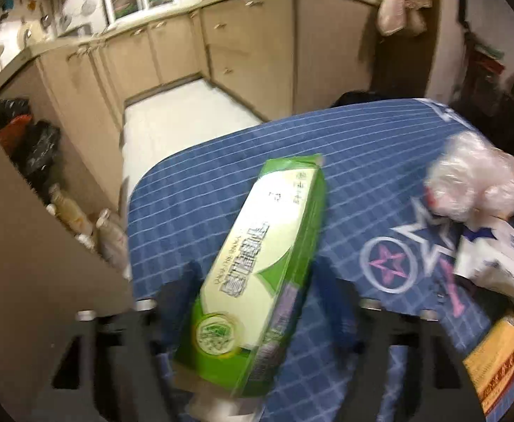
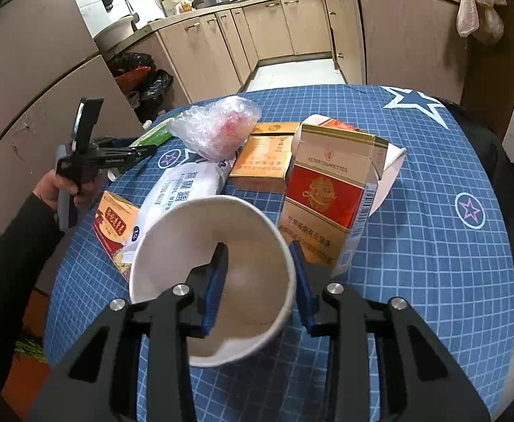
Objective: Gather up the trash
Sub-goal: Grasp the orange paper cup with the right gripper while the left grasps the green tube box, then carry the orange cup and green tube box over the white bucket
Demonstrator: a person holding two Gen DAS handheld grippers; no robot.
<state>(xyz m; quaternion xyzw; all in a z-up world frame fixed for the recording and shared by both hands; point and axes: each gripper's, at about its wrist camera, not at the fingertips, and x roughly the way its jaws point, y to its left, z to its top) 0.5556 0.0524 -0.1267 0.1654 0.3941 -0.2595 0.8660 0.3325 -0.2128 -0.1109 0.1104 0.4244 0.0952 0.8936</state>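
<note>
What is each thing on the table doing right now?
Green box: lying flat between the left gripper fingers.
Paper cup: tipped over, empty, right gripper straddling its wall.
Red cigarette pack: standing, lid open.
Gold pack: lying flat.
Plastic bag: crumpled.
White wipes pack: lying flat.

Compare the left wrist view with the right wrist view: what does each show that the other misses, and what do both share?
Left wrist only: the whole green carton lying between the left gripper, and bottles on the floor by the cabinets.

Right wrist only: the paper cup with the right gripper astride its rim, one finger inside, one outside; the red cigarette pack; the gold box; the hand holding the other gripper.

Both: the blue checked tablecloth, the plastic bag, the wipes pack and the kitchen cabinets.
</note>
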